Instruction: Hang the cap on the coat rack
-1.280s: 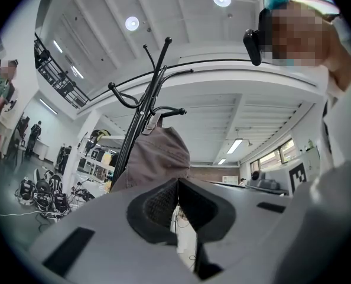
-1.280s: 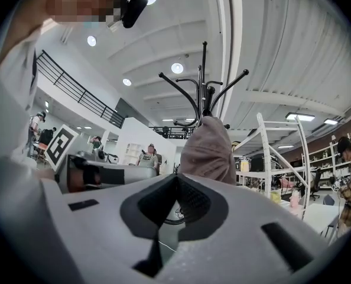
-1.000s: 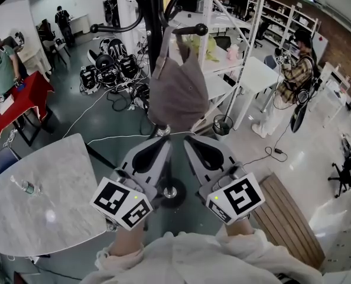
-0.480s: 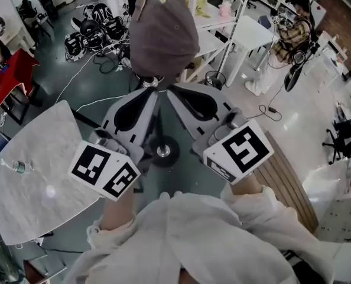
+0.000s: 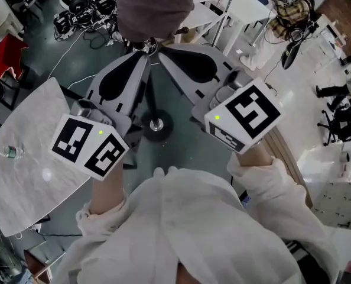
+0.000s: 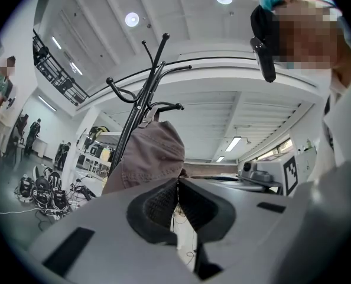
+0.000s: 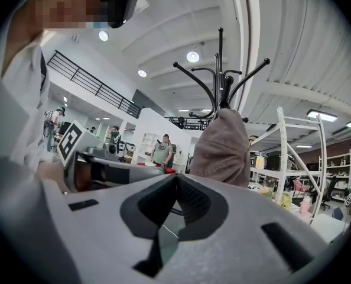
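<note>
The grey-brown cap (image 5: 155,5) hangs from a hook of the black coat rack (image 6: 141,108), whose round base (image 5: 155,125) stands on the floor below. My left gripper (image 5: 139,48) and right gripper (image 5: 159,48) sit side by side just under the cap's lower edge, tips close together. Both are shut with nothing between the pads. In the left gripper view the cap (image 6: 147,155) hangs just beyond the closed tips (image 6: 176,181). In the right gripper view the cap (image 7: 223,147) hangs under the rack's hooks (image 7: 221,76), beyond the closed tips (image 7: 176,176).
A marble table (image 5: 28,158) with a small bottle (image 5: 4,151) stands at the left. A wooden bench (image 5: 282,152) lies at the right. White tables and shelving (image 5: 246,5), gear on the floor (image 5: 87,7) and a person (image 5: 288,13) are farther off.
The head view has tipped down, so the cap and rack slid to the top edge. Both grippers show nearer and larger, still shut under the cap.
</note>
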Available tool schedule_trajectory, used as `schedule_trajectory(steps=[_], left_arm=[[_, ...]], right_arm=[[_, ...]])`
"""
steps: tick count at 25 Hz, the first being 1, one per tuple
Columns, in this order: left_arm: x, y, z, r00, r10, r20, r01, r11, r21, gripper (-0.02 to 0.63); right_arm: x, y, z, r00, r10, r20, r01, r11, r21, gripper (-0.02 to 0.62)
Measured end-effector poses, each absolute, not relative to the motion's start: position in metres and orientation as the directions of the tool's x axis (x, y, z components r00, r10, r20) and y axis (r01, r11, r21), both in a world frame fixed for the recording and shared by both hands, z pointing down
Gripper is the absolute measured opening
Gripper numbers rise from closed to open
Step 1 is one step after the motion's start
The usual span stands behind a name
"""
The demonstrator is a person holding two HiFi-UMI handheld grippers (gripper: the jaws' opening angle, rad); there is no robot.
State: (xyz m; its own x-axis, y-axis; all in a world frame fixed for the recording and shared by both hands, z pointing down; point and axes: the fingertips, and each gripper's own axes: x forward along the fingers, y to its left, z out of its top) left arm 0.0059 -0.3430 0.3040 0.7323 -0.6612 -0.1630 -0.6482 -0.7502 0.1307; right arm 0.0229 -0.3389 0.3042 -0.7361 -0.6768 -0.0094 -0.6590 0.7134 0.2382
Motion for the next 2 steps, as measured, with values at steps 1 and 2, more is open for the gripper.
schedule_trajectory(steps=[1,2], left_arm=[[0.0078,-0.3423,0.3026,0.730,-0.663,-0.163,-0.651,-0.748,0.130,0.014],[0.0098,-0.3415,0.3012,0.728,-0.666,-0.163,-0.653,-0.746,0.129,0.014]], right_arm=[[0.0259,-0.3380,0.3029,-0.737,-0.676,-0.006,-0.657,0.713,0.244,0.002],[0.0289,-0.3371,0.3016,-0.737,-0.676,-0.003,-0.655,0.713,0.250,0.002]])
